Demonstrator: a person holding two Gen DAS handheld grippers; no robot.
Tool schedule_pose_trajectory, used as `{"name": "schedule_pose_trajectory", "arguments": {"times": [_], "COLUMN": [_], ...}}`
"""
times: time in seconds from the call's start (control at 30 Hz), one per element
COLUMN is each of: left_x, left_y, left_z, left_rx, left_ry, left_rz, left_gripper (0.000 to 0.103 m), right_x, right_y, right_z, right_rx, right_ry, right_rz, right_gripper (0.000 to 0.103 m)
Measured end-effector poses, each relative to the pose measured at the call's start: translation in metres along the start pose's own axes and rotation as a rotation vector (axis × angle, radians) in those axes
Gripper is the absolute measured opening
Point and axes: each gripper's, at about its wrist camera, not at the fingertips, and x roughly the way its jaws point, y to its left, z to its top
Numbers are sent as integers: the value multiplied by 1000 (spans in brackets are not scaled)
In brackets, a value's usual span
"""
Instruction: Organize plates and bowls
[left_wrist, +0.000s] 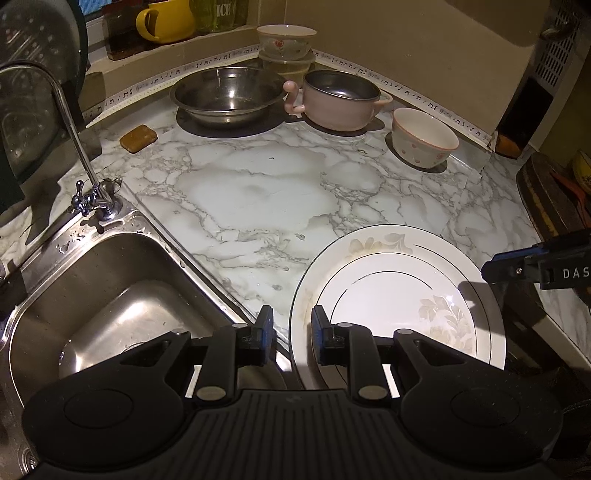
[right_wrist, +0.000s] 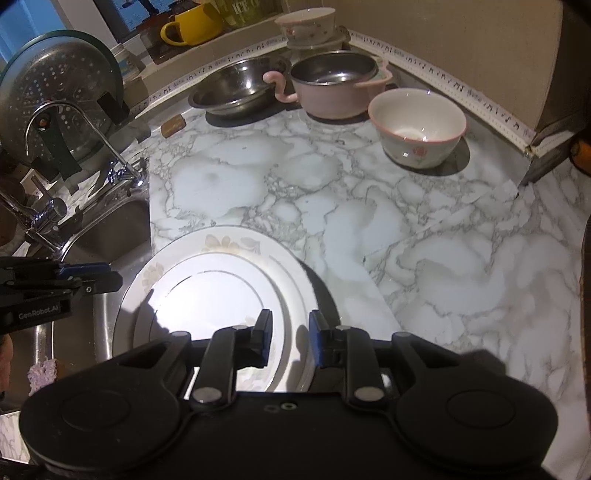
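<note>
This is a home kitchen. A marble-patterned counter (left_wrist: 258, 192) runs ahead of the gripper into a corner, with a steel sink (left_wrist: 110, 295) and a curved tap (left_wrist: 66, 122) to the left. At the far back stand a steel bowl (left_wrist: 227, 94), a pink pot (left_wrist: 341, 101) and a flowered bowl (left_wrist: 423, 138), with a stack of bowls (left_wrist: 286, 46) behind them. A yellow mug (left_wrist: 166, 20) and jars sit on the window ledge at far left, above a perforated strainer (right_wrist: 55, 85) by the tap. A floral plate (left_wrist: 388, 288) lies close ahead at the sink's edge.
</note>
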Motion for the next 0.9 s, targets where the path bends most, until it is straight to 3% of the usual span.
{"name": "schedule_pose_trajectory", "arguments": {"times": [0.13, 0.2, 0.27, 0.43, 0.63, 0.77, 0.9], "left_x": [4, 7, 11, 18, 31, 38, 38], "left_y": [0, 3, 7, 7, 4, 6, 5], "left_z": [-1, -3, -7, -14, -24, -29, -29], "left_rx": [-9, -28, -62, -89, -108, -132, -126], "left_ry": [10, 25, 37, 67, 138, 182, 185], "left_rz": [0, -11, -31, -90, -157, -192, -172], "left_gripper": [24, 45, 63, 63, 62, 44, 36], "right_x": [3, 6, 9, 20, 34, 40, 43], "right_y": [-4, -6, -8, -12, -14, -17, -18], "right_z": [-1, -3, -6, -14, -20, -23, -23], "right_rx": [-7, -5, -1, 9, 32, 55, 77], "right_ry": [8, 14, 19, 55, 108, 138, 148], "right_rz": [-4, -4, -2, 24, 63, 89, 121], "right_gripper": [37, 45, 65, 66, 57, 45, 38]}}
